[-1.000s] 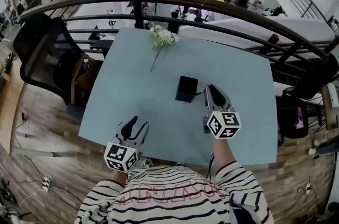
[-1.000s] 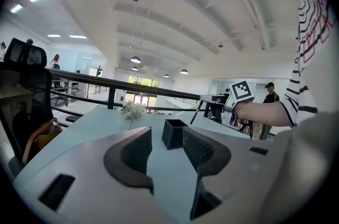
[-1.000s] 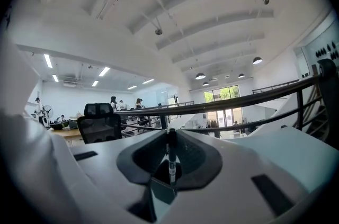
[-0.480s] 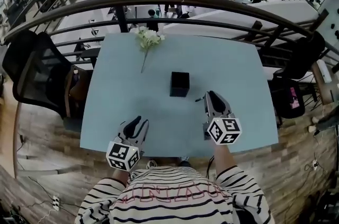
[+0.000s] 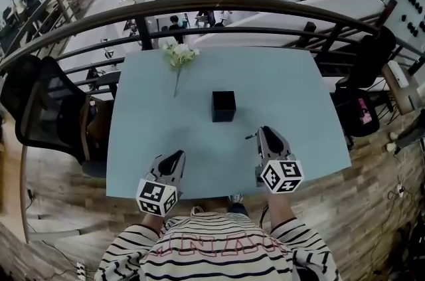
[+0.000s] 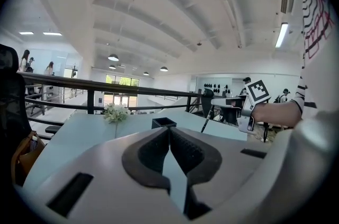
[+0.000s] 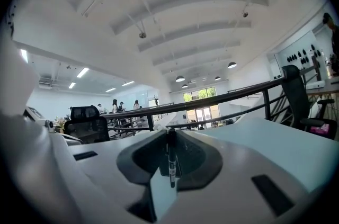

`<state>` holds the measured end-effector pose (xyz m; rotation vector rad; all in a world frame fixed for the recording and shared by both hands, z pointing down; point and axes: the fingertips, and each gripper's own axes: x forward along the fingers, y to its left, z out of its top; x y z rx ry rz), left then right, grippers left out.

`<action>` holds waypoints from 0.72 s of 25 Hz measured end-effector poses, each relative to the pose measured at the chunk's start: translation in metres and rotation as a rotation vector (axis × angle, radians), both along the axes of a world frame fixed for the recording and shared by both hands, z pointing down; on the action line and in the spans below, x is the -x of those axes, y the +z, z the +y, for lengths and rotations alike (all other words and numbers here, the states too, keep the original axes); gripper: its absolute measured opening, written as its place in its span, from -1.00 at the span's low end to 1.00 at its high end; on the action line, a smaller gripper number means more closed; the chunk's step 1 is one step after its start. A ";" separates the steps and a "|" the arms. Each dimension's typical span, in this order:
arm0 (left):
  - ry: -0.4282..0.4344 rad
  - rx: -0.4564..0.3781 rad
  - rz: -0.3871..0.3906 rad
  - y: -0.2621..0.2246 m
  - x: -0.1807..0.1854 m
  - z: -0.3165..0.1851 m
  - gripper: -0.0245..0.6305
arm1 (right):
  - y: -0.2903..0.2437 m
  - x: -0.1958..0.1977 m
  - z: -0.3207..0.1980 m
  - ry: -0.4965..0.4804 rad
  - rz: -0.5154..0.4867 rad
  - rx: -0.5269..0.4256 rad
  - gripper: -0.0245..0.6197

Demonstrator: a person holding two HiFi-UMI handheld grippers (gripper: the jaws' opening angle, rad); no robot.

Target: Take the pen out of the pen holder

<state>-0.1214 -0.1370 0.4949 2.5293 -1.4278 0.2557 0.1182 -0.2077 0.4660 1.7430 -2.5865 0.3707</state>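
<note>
The black square pen holder [image 5: 224,105] stands upright near the middle of the light blue table [image 5: 279,80]; in the left gripper view the holder [image 6: 163,122] looks empty from the side. My right gripper [image 5: 263,132] hovers over the table's near right part, to the right of the holder and nearer me, shut on a thin dark pen [image 7: 170,164] that stands between its jaws. The pen [image 6: 206,121] also shows slanted in the left gripper view. My left gripper [image 5: 174,157] is at the near left edge, its jaws closing with nothing between them, tips meeting.
A sprig of white flowers [image 5: 178,55] lies at the table's far left. A dark railing [image 5: 219,6] runs behind the table. A black chair [image 5: 40,107] stands at the left, another [image 5: 368,57] at the right. The person's striped sleeves fill the bottom edge.
The right gripper with the pen has drawn back from the holder toward the person. The left gripper's jaws have gone from wide open to closed; it stayed in place.
</note>
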 end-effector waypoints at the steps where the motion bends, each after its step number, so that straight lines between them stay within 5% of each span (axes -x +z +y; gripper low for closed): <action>1: 0.006 -0.002 0.000 0.000 0.001 0.001 -0.83 | 0.002 0.001 0.004 0.007 -0.002 0.003 -0.72; 18: 0.080 0.011 0.027 0.005 0.016 0.021 -0.84 | 0.026 0.022 0.064 0.055 -0.014 0.059 -0.72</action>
